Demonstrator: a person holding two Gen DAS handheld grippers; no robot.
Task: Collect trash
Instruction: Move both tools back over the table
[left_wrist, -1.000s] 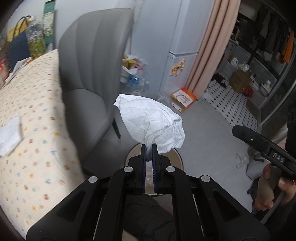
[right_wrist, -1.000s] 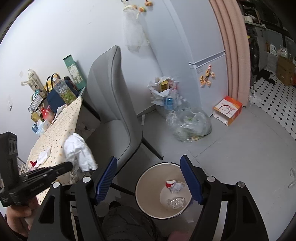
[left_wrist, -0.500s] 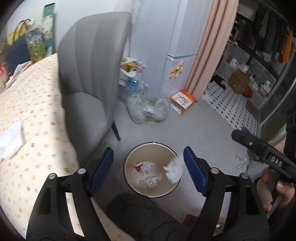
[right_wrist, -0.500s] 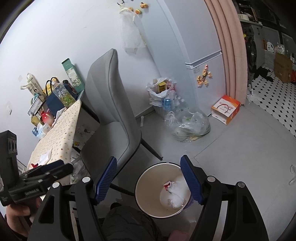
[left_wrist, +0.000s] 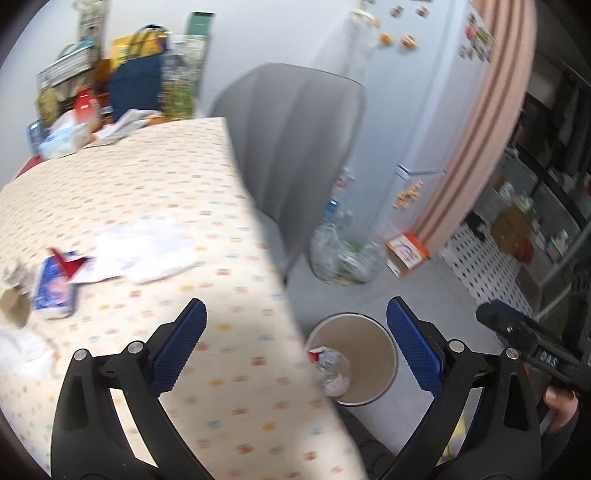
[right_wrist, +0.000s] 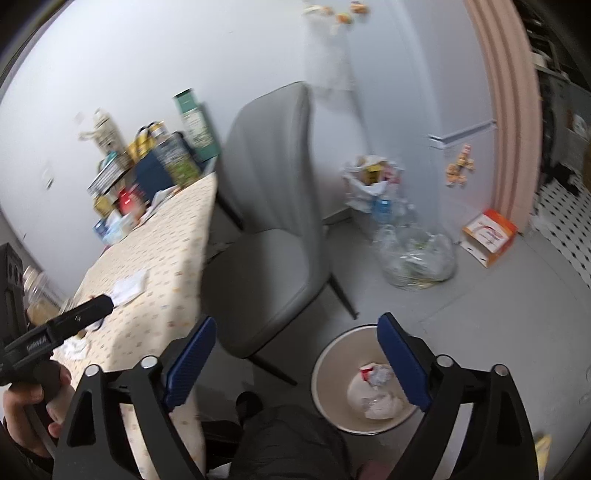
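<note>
The right gripper (right_wrist: 295, 363), jaws opening and empty, hangs above a round beige bin (right_wrist: 328, 373) holding crumpled white tissue (right_wrist: 382, 404).

The white tissue, pinched in the left claw (left_wrist: 295, 343) a second ago, now lies in the bin (right_wrist: 332, 362). Both claws' jaws are opening with nothing between them; the left view now swings over the surface (left_wrist: 147, 192).

Each gripper (left_wrist: 295, 347) is built of black arms, fastened with silver screws; its fingers (left_wrist: 413, 349) are padded in blue.
</note>
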